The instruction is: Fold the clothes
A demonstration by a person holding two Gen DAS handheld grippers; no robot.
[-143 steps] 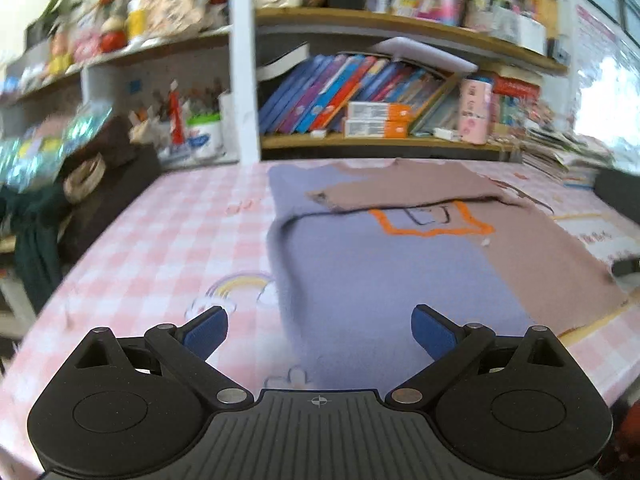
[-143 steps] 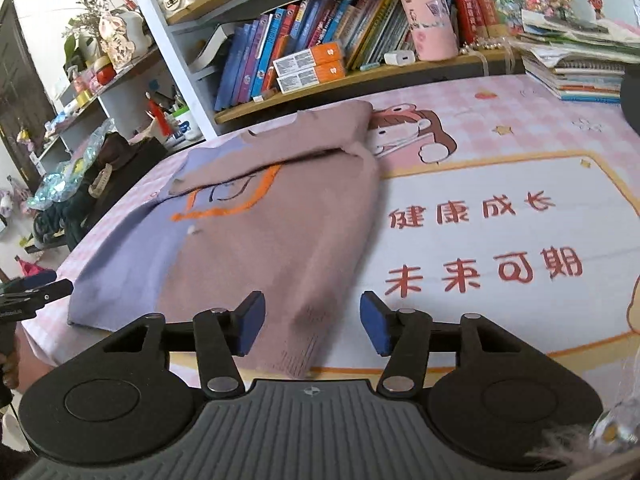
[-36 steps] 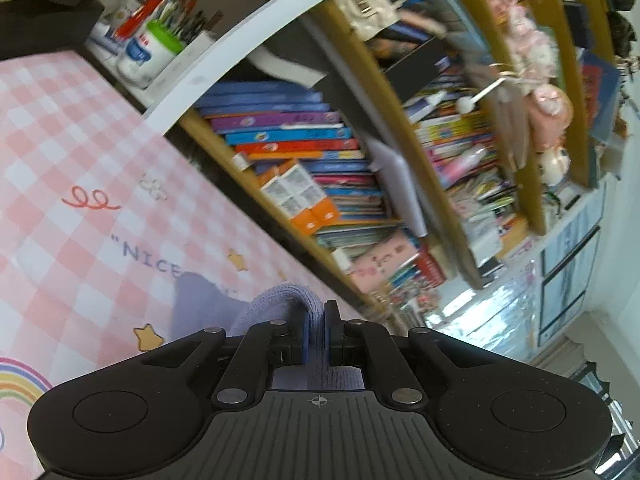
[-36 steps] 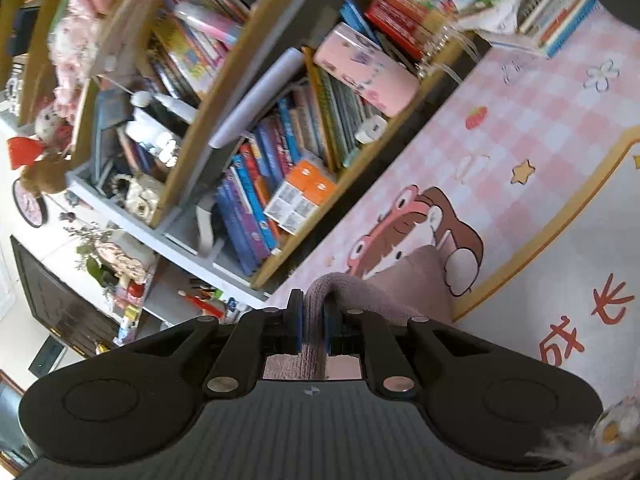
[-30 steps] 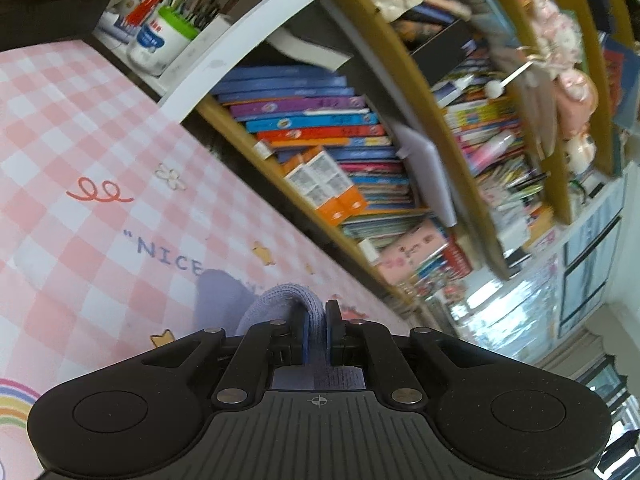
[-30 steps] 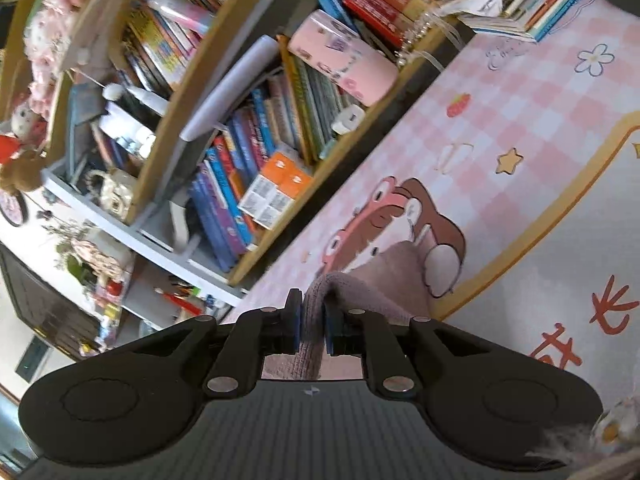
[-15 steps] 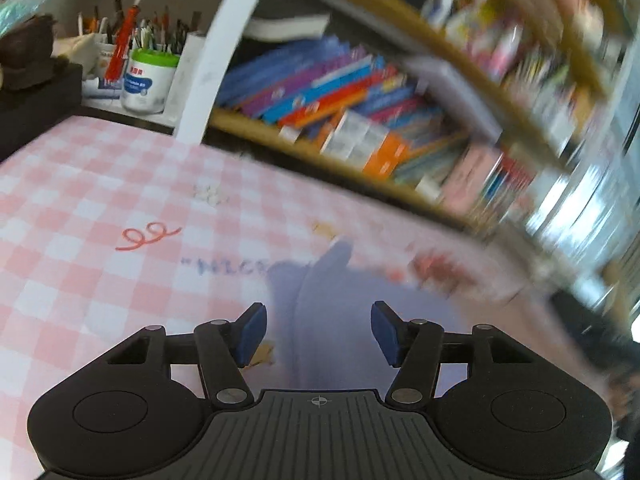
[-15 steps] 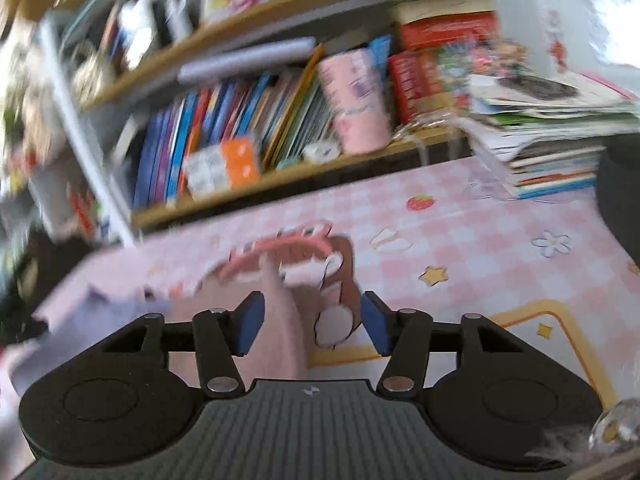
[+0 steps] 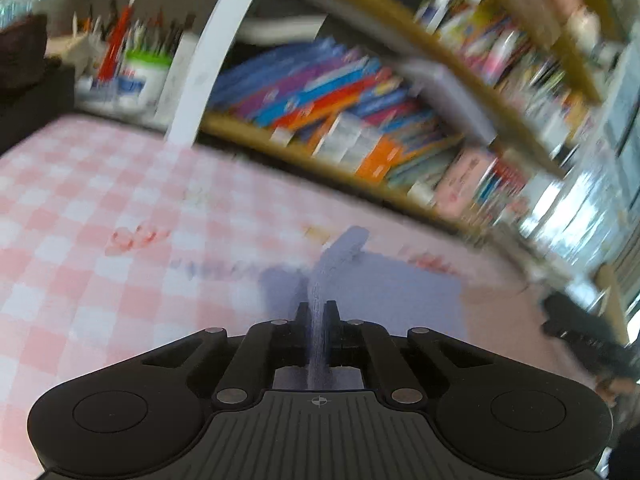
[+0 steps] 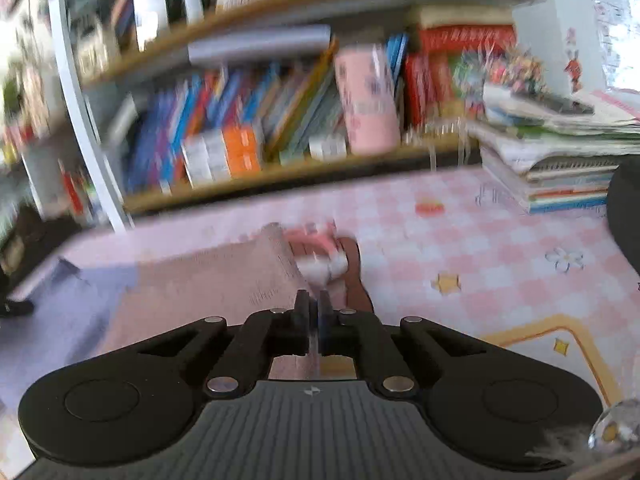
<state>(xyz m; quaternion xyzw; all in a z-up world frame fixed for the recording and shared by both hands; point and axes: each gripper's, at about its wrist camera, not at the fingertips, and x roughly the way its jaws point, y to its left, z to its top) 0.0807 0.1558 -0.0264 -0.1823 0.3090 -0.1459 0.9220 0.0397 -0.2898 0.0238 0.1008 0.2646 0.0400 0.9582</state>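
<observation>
garment: a knit sweater (image 9: 384, 296) in two colours, lavender on one side and dusty pink (image 10: 208, 280) on the other
state: folded over, both views being blurred by motion
pose: lying mostly flat, with a lavender ridge being lifted at one edge and a pink corner being raised at the other
place: being spread on the pink checked tablecloth, in front of the bookshelf

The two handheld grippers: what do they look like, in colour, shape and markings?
Both look alike. The left gripper and right gripper each have a matte black plastic body with a ribbed grey centre panel bearing a small crosshair mark, a round disc moulded at either side, angled black linkage arms with silver rivets, and blue-padded fingers. No cables or sleeves show.
</observation>
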